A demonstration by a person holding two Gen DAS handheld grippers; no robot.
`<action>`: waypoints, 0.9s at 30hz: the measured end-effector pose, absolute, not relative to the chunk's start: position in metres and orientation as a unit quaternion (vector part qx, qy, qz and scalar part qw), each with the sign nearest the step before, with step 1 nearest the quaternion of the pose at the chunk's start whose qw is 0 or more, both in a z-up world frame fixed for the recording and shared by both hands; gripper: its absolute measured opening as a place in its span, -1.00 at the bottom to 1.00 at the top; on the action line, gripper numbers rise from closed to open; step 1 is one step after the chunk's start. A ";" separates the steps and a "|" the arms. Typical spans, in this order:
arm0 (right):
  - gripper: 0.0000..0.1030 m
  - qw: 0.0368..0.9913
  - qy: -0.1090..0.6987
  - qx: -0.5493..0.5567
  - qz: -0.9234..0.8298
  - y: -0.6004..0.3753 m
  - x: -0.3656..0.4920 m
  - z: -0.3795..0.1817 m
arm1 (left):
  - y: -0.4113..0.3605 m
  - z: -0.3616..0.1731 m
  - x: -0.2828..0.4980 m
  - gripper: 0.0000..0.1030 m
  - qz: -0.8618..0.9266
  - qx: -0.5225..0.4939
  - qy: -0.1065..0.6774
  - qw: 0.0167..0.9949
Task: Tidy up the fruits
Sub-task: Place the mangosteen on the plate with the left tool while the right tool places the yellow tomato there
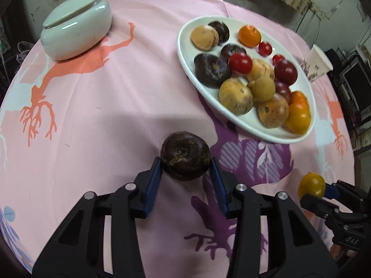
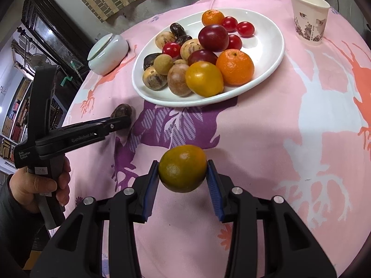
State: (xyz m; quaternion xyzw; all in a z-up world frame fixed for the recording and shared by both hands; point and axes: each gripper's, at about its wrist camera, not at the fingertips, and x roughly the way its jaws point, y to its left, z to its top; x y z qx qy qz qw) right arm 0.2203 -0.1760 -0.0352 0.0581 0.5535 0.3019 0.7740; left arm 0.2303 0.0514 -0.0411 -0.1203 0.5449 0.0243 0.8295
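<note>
Fruit here handles light and round, so the left gripper [image 1: 185, 164] clamps a dark wrinkled fruit [image 1: 185, 158] across its middle on the tablecloth [image 1: 111, 106], while the right gripper [image 2: 183, 171] pinches a slippery green-orange tangerine [image 2: 182, 168] near the plate [image 2: 273, 46].

Both views moderately bright, even indoor light. Strong fisheye bend, dark vignette at corners. Soft shadows under white plate [image 2: 273, 53] and beside dark fruit [image 1: 185, 159] on pink tablecloth [image 1: 111, 106]. Small glare spots on cherry tomatoes [image 2: 245, 29] and lidded ceramic jar [image 1: 76, 26]. Background beyond table darker, slightly soft.
</note>
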 end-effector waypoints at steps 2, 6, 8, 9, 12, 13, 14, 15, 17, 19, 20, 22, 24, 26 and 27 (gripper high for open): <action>-0.20 0.778 0.548 0.061 0.301 -0.180 0.221 -0.030 | 0.053 -0.032 0.228 -0.16 0.023 -0.130 0.544 0.828; -0.20 0.790 0.531 0.074 0.298 -0.190 0.230 -0.014 | 0.052 -0.005 0.229 -0.16 0.006 -0.149 0.521 0.841; -0.20 0.799 0.519 0.080 0.295 -0.195 0.239 -0.004 | 0.050 0.008 0.232 -0.16 -0.001 -0.148 0.509 0.848; -0.20 0.802 0.513 0.083 0.294 -0.197 0.244 0.001 | 0.048 0.015 0.234 -0.16 -0.004 -0.147 0.502 0.852; -0.20 0.814 0.495 0.086 0.290 -0.200 0.259 0.014 | 0.043 0.030 0.242 -0.16 -0.013 -0.150 0.491 0.858; -0.20 0.819 0.488 0.086 0.288 -0.201 0.264 0.019 | 0.041 0.033 0.245 -0.16 -0.016 -0.149 0.489 0.859; -0.20 0.823 0.482 0.085 0.288 -0.201 0.270 0.024 | 0.040 0.035 0.248 -0.16 -0.019 -0.147 0.488 0.860; -0.20 0.826 0.477 0.083 0.287 -0.200 0.275 0.027 | 0.038 0.037 0.252 -0.16 -0.020 -0.145 0.487 0.861; -0.20 0.834 0.468 0.076 0.284 -0.197 0.287 0.033 | 0.033 0.039 0.259 -0.16 -0.025 -0.140 0.486 0.862; -0.20 0.836 0.464 0.074 0.282 -0.193 0.297 0.034 | 0.030 0.040 0.268 -0.16 -0.027 -0.138 0.484 0.864; -0.20 0.838 0.462 0.074 0.280 -0.192 0.301 0.034 | 0.029 0.040 0.273 -0.16 -0.028 -0.137 0.485 0.863; -0.20 0.840 0.461 0.074 0.276 -0.190 0.309 0.033 | 0.029 0.037 0.281 -0.16 -0.030 -0.140 0.487 0.861; -0.20 0.842 0.462 0.078 0.269 -0.188 0.317 0.030 | 0.029 0.031 0.292 -0.16 -0.030 -0.145 0.492 0.858; -0.17 0.842 0.463 0.089 0.261 -0.187 0.328 0.025 | 0.029 0.028 0.299 -0.01 -0.018 -0.146 0.494 0.857; -0.15 0.842 0.463 0.098 0.260 -0.188 0.332 0.022 | 0.030 0.029 0.302 0.10 -0.004 -0.147 0.488 0.860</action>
